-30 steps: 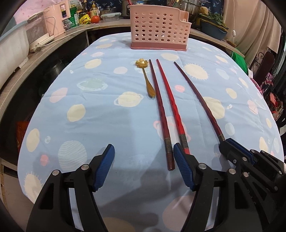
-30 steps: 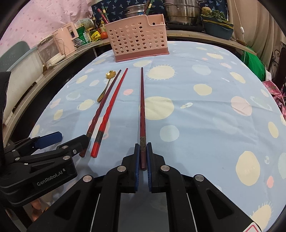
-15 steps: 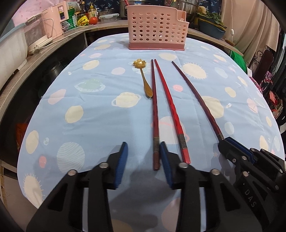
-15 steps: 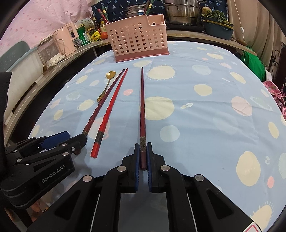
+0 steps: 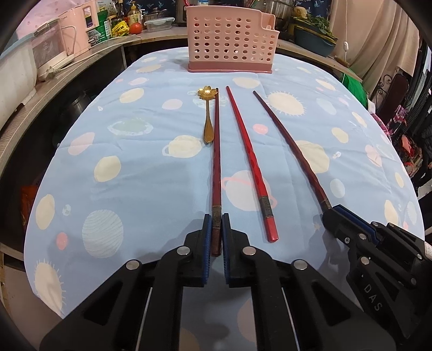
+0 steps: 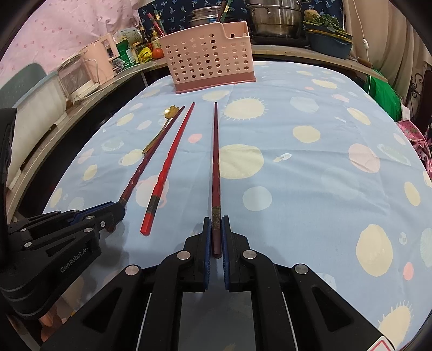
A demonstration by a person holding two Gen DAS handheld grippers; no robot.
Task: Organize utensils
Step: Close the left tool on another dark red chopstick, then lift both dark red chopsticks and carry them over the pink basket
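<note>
Three long red chopsticks and a gold spoon [image 5: 208, 118] lie on the blue planet-print tablecloth [image 5: 135, 172]. My left gripper [image 5: 216, 224] is shut on the near end of the left dark red chopstick [image 5: 216, 151]. My right gripper [image 6: 215, 225] is shut on the near end of the right dark chopstick [image 6: 216, 162]; it also shows in the left wrist view [image 5: 332, 213]. The bright red chopstick [image 5: 249, 159] lies loose between them. The pink perforated utensil basket [image 5: 232, 40] stands at the table's far end.
A counter with a pink appliance [image 5: 78, 29], bottles and a tomato runs along the left and back. Pots [image 6: 275, 19] and a blue basin stand behind the basket. The table edge drops off to the left and right.
My left gripper has shifted left and closed from wide open onto the left chopstick's near end. My right gripper has stayed shut on its chopstick.
</note>
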